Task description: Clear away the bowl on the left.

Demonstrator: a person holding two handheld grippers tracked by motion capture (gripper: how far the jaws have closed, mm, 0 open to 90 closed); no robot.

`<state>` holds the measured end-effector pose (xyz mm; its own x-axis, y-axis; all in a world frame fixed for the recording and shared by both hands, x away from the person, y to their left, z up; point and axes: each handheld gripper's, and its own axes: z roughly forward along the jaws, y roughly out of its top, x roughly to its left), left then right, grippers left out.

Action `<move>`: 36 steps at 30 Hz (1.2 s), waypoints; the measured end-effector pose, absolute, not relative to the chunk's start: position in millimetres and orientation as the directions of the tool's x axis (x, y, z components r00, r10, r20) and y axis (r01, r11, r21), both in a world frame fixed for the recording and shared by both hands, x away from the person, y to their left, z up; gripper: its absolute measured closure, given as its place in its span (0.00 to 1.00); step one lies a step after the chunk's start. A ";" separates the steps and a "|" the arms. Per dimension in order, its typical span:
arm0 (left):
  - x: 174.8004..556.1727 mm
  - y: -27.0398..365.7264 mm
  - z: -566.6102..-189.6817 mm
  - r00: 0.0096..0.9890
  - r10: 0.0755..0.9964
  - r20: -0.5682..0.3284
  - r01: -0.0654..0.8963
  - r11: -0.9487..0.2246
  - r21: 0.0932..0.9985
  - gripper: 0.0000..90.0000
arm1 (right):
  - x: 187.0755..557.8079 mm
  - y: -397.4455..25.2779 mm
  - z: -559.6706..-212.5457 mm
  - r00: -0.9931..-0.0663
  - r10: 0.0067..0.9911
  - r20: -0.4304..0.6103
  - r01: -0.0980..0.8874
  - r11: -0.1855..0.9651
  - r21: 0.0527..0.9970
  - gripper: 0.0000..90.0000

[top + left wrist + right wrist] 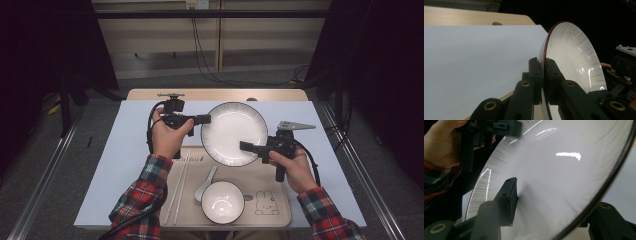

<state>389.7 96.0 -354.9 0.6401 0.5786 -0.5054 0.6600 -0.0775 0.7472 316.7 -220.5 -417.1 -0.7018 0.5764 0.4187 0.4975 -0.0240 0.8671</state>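
White plate (233, 131) — rim pinched between both grippers' jaws, left (206, 119) and right (245, 146).

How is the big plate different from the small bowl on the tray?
The plate is wider and shallower; the bowl is smaller and deeper. The plate is gripped at its rim by the left claw and the right claw; the bowl sits untouched on the tray. Both are white with dark rims.

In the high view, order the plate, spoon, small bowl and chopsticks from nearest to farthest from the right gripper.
From the right gripper:
1. Plate, clamped in its jaws.
2. Spoon, below-left on the tray.
3. Small bowl, near edge; too close to call with the spoon.
4. Chopsticks, farthest left.
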 end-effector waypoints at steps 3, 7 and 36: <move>389.5 95.9 -356.6 0.645 0.567 -0.512 0.662 -0.080 0.745 0.95 | 314.9 -220.2 -415.4 -0.691 0.585 0.424 0.512 -0.018 0.859 0.55; 387.3 93.9 -362.9 0.666 0.571 -0.479 0.637 -0.101 0.764 0.95 | 311.8 -220.4 -415.2 -0.609 0.611 0.506 0.606 -0.054 0.794 0.62; 377.9 76.9 -377.0 0.727 0.502 -0.468 0.607 -0.151 0.781 0.86 | 298.8 -237.8 -394.0 -0.486 0.620 0.616 0.599 -0.277 0.751 0.83</move>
